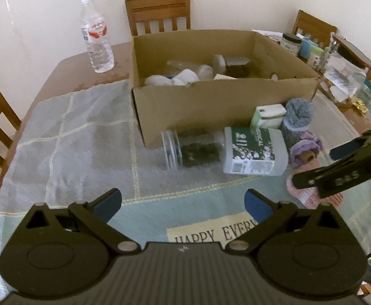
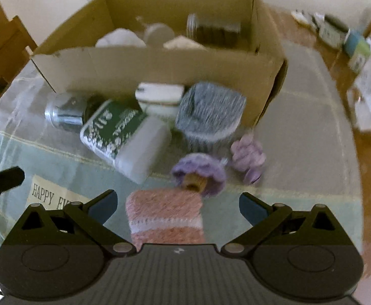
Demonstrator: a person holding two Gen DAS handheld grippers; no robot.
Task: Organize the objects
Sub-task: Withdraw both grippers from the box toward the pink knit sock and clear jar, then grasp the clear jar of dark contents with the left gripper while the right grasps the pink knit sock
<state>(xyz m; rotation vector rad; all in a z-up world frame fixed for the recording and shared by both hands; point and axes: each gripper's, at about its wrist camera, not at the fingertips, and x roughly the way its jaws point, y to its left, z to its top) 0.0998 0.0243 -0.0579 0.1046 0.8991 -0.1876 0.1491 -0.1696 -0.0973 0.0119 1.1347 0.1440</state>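
Note:
An open cardboard box (image 1: pixel 210 109) (image 2: pixel 160 68) stands on the cloth and holds jars and white items. In front of it lie a glass jar (image 1: pixel 190 150) (image 2: pixel 66 111), a green-labelled plastic bottle (image 1: pixel 255 151) (image 2: pixel 124 137), a small white-green carton (image 1: pixel 268 115) (image 2: pixel 160 99), a grey sock roll (image 1: pixel 297 119) (image 2: pixel 209 111), purple knit pieces (image 1: pixel 306 150) (image 2: pixel 200 171) and a pink sock (image 1: pixel 312 193) (image 2: pixel 165 216). My left gripper (image 1: pixel 182 203) is open and empty over the cloth. My right gripper (image 2: pixel 177 206) (image 1: pixel 335 165) is open, its fingers either side of the pink sock.
A water bottle (image 1: pixel 96 35) stands at the table's far left. Jars and clutter (image 1: pixel 312 48) sit at the far right. Wooden chairs (image 1: pixel 157 12) surround the table. A blue cloth (image 1: pixel 71 132) covers the table, with a "HAPPY EVERY" label (image 1: pixel 210 231).

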